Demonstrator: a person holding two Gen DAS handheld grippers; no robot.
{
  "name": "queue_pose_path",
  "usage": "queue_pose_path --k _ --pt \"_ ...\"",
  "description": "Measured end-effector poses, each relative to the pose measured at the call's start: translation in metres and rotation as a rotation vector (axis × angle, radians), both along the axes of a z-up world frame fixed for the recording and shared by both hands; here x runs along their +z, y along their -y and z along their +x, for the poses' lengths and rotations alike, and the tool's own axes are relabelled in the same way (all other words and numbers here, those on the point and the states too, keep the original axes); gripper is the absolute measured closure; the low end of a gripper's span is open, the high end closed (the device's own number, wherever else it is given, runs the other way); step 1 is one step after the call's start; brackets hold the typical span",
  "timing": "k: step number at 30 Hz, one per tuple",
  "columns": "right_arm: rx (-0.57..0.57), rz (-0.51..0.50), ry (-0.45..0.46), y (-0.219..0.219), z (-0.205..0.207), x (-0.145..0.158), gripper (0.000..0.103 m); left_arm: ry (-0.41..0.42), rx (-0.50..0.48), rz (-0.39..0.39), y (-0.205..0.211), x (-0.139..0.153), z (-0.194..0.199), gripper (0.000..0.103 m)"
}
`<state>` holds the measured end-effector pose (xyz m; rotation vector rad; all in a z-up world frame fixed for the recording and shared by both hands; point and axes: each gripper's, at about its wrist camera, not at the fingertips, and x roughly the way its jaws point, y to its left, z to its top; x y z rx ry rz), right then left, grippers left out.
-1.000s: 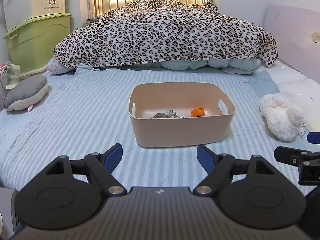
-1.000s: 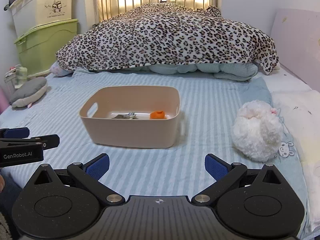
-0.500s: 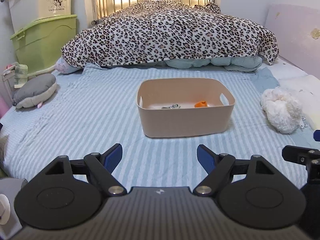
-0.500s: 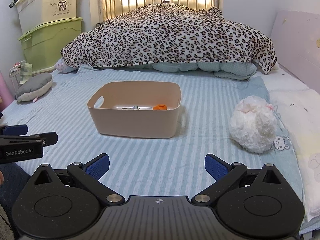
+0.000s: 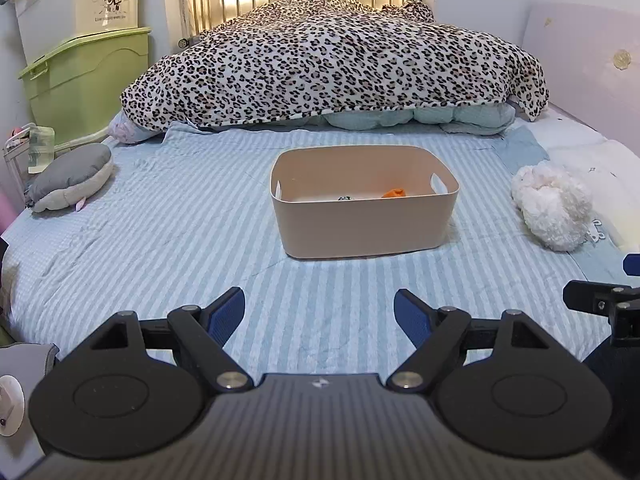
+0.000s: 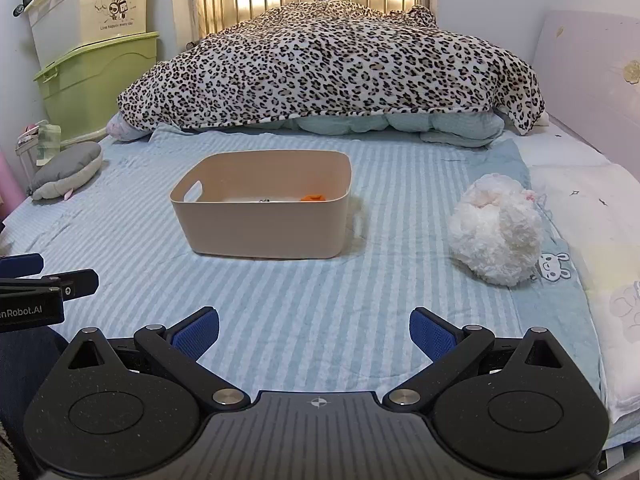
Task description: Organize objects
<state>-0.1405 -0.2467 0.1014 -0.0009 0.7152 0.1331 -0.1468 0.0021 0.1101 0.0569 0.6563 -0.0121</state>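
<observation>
Both tongs (image 5: 319,306) (image 6: 314,328) gape empty, well short of the bin (image 6: 262,224).

One beige bin (image 5: 364,220) sits ahead of the left tool (image 5: 319,312), holding one orange item (image 5: 393,192) and one small dark item (image 5: 345,198). One white plush (image 6: 496,232), one grey plush (image 5: 70,178), one leopard blanket (image 5: 332,60), two stacked storage boxes (image 5: 80,40).

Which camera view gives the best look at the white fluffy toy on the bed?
The right wrist view: the white fluffy toy appears large and whole there, lying apart from the beige bin. In the left wrist view the toy is smaller and sits near the right edge, though still unobstructed.
</observation>
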Motion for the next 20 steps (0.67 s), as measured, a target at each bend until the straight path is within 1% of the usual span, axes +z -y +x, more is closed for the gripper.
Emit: queue_pose_path --k 5,20 --pt "0.002 0.009 -0.002 0.0035 -0.0019 0.0005 0.0 0.004 0.001 -0.017 -0.003 0.0032 -0.0035 0.021" --pt "0.01 0.01 -0.016 0.0047 -0.0024 -0.0025 0.0 -0.007 -0.009 -0.011 0.0 0.0013 -0.0065 0.021"
